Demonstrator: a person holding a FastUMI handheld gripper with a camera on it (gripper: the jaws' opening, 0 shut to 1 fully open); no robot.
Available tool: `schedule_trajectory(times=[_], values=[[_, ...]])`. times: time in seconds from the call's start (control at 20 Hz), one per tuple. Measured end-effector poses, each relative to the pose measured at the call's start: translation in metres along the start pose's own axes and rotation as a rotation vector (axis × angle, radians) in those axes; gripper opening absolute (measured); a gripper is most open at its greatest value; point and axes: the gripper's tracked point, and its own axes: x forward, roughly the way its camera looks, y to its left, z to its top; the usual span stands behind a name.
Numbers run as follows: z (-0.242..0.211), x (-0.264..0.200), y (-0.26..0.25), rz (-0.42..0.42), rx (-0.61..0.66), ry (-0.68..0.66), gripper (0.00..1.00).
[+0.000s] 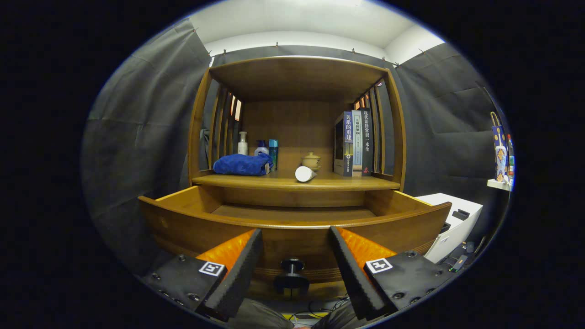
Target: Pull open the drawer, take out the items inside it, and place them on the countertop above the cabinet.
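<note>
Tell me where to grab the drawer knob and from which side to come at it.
Grip the drawer knob across its round head, coming straight at the drawer front from the room side. It stands out on a short stem, leaving edges for the fingers to close on from both sides. The gripper is open, its fingers already flanking the knob. The drawer is pulled open now.

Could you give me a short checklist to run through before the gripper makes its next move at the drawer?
1. Drawer pulled open: ok.
2. Gripper open, holding nothing: ok.
3. Drawer knob between the fingers, not clamped: ok.
4. Items left inside the drawer: cannot tell; the front panel hides part of its floor.
5. Free space on the countertop: ok, between the white cylinder and the books.
6. Blue bag resting on the countertop: ok.
</note>
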Motion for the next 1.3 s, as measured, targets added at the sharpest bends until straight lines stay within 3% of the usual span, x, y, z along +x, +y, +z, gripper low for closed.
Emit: schedule_trajectory(times=[1.0, 1.3], values=[[0.004, 0.149, 0.000, -0.014, 0.010, 0.074, 0.97], [0.001, 0.148, 0.002, -0.019, 0.001, 0.077, 0.96]])
